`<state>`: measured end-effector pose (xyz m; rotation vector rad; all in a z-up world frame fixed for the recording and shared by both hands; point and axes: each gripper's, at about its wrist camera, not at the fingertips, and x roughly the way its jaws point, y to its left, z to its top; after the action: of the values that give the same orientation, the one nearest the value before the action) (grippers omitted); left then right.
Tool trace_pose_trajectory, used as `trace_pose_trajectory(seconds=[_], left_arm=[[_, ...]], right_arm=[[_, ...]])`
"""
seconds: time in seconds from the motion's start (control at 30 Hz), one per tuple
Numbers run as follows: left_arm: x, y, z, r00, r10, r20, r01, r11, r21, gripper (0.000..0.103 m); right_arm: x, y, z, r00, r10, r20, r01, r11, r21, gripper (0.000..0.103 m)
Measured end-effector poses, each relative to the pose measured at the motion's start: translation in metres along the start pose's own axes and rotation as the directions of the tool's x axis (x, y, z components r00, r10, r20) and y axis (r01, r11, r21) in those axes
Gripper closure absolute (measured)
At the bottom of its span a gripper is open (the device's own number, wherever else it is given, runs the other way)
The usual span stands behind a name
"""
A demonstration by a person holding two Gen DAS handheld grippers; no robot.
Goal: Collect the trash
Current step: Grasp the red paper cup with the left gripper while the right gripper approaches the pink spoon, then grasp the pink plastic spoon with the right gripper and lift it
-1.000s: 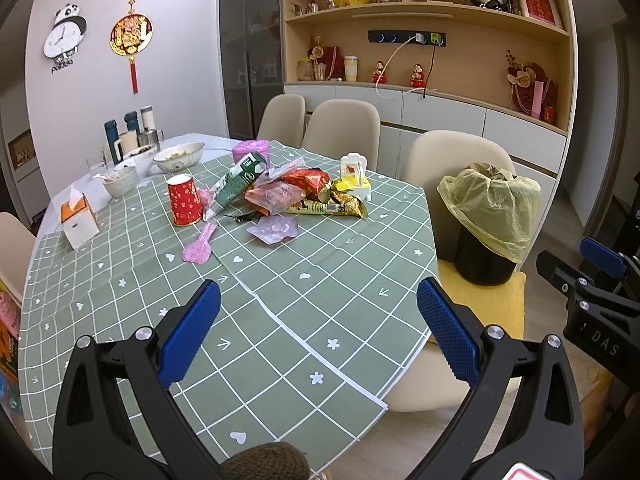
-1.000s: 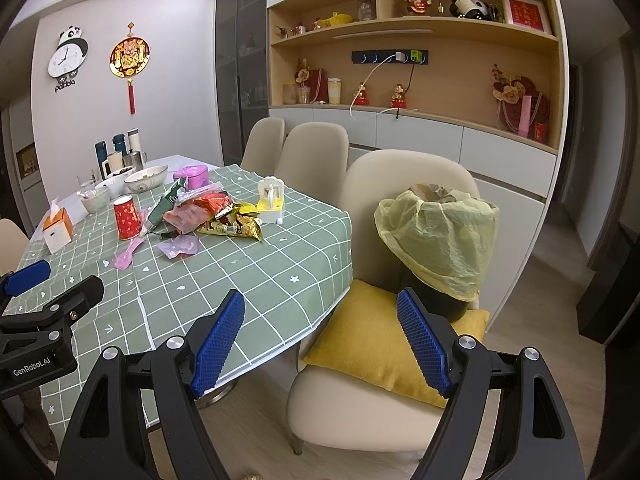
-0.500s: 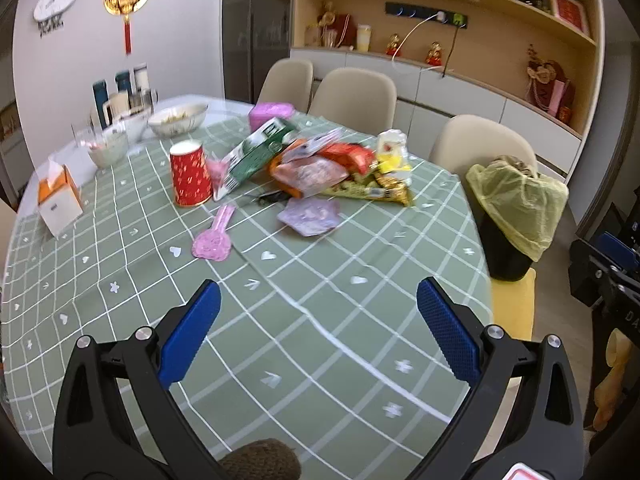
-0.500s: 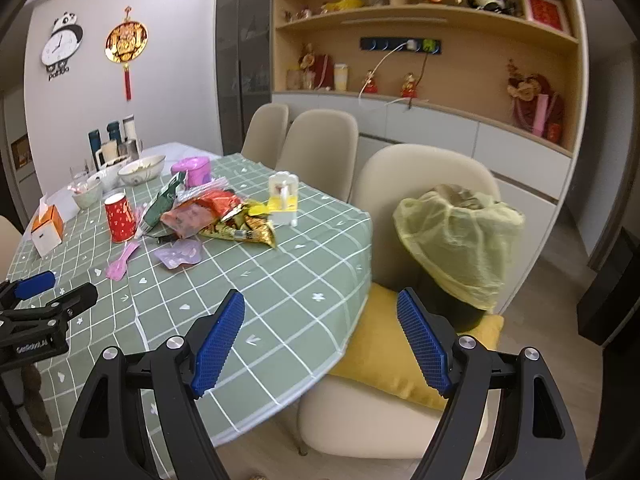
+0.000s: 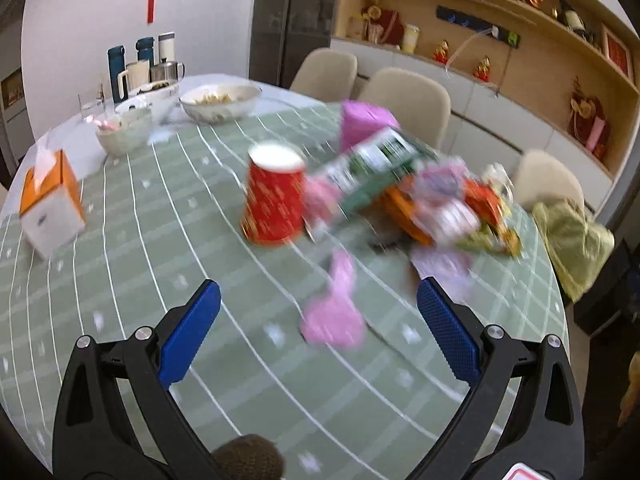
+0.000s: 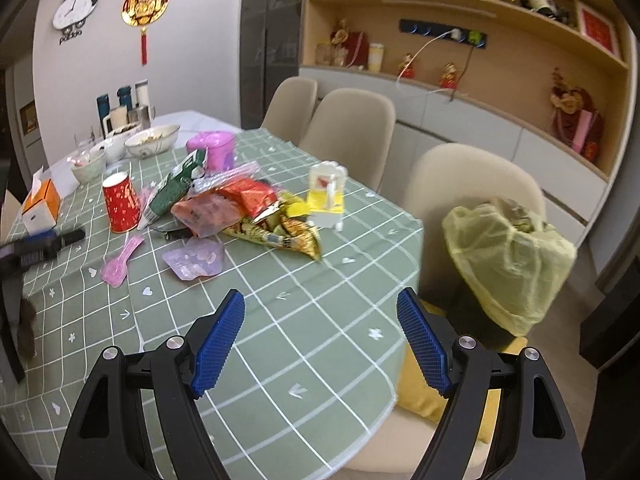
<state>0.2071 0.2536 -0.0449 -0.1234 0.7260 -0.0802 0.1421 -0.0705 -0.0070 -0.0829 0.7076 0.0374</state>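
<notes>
On the green checked tablecloth [image 6: 320, 320] the trash lies in a loose heap: a red paper cup [image 6: 120, 202] at the left, a green carton [image 6: 172, 190] leaning beside it, crumpled snack wrappers [image 6: 256, 212] to the right, and a pink plastic spoon [image 6: 118, 262] nearer. Far right, off the table, the bin with its yellow liner [image 6: 508, 264] sits on a chair.

Both tools are empty. The left gripper [image 5: 318, 328] is spread wide above the cloth, the spoon between its fingers and a little beyond. The right gripper [image 6: 320, 338] is equally wide, well short of the heap.

The spoon lies flat, so the pads [image 5: 192, 336] may pinch the cloth with it and drag the heap, tipping the cup. The left view is blurred, so a hasty closure could miss.
</notes>
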Motion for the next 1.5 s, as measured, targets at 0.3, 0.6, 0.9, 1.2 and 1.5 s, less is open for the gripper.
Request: trace_pose_trajectory(seconds=[0.3, 0.6, 0.9, 1.2, 1.5], left_arm=[[0.071, 0.033, 0.069, 1.0, -0.009, 0.004, 0.009, 1.0, -0.009, 0.02], [0.09, 0.045, 0.077, 0.995, -0.034, -0.092, 0.03, 0.999, -0.037, 0.05], [0.024, 0.094, 0.067, 0.999, 0.007, -0.034, -0.013, 0.983, -0.186, 0.05], [-0.016, 0.109, 0.046, 1.0, 0.018, -0.017, -0.022, 0.959, -0.284, 0.049], [-0.047, 0.055, 0.027, 0.999, -0.051, -0.002, 0.049, 0.966, -0.254, 0.05]], right_arm=[[0.053, 0.039, 0.014, 0.99, 0.094, -0.102, -0.095, 0.995, -0.001, 0.028], [0.093, 0.147, 0.006, 0.952, 0.257, -0.167, -0.273, 0.959, -0.08, 0.028], [0.114, 0.236, 0.013, 0.912, 0.368, -0.183, -0.406, 0.873, -0.271, 0.042], [0.134, 0.242, 0.022, 0.885, 0.381, -0.266, -0.45, 0.846, -0.285, 0.067], [0.074, 0.156, 0.051, 0.91, 0.397, -0.121, -0.415, 0.882, -0.224, 0.067]])
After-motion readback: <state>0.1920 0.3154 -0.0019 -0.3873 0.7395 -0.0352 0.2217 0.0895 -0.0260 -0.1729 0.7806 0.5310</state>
